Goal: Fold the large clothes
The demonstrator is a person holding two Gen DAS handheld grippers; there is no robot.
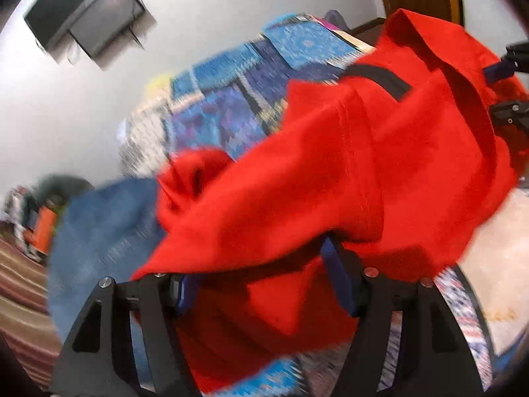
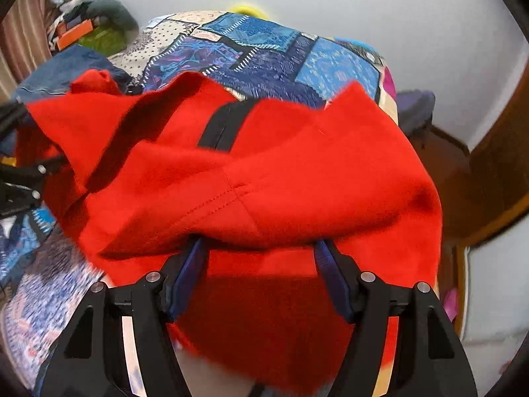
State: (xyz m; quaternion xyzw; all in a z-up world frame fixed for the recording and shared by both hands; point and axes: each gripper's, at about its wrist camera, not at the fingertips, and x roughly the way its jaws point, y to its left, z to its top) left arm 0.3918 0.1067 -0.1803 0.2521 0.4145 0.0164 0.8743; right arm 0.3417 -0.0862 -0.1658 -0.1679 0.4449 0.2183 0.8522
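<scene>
A large red garment (image 1: pixel 330 172) with a black strip (image 1: pixel 380 81) hangs bunched over the bed; it also fills the right wrist view (image 2: pixel 264 172). My left gripper (image 1: pixel 261 264) has its blue-padded fingers (image 1: pixel 337 274) spread wide, with red cloth draped over and between them. My right gripper (image 2: pixel 261 248) also stands wide, its fingertips (image 2: pixel 325 258) tucked under a fold of the garment. Cloth hides both sets of tips. The right gripper shows at the right edge of the left wrist view (image 1: pixel 506 86); the left one shows at the left edge of the right wrist view (image 2: pixel 23 172).
A blue patchwork bedspread (image 2: pixel 258 53) covers the bed under the garment. Blue jeans (image 1: pixel 99 231) lie at its left side. A clothes pile (image 2: pixel 89 23) sits by a curtain. A wall-mounted TV (image 1: pixel 89 16), white wall and wooden door (image 2: pixel 496 172) surround the bed.
</scene>
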